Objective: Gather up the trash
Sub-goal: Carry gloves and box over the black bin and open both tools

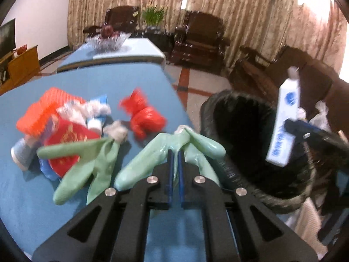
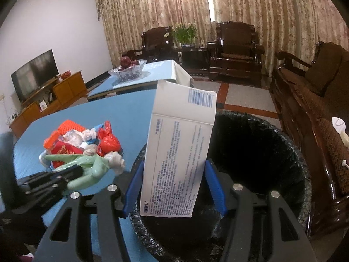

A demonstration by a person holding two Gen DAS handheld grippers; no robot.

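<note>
My left gripper is shut on a pale green rubber glove and holds it near the table's right edge, beside the bin. A second green glove lies on the blue table. My right gripper is shut on a white cardboard box and holds it upright over the black-lined trash bin. The box and the bin also show in the left wrist view. A trash pile with a red bag, an orange mesh piece and crumpled wrappers lies on the table.
A second blue table with a glass fruit bowl stands behind. Dark wooden armchairs and a sofa line the back and right. A TV on a wooden cabinet stands at the left wall.
</note>
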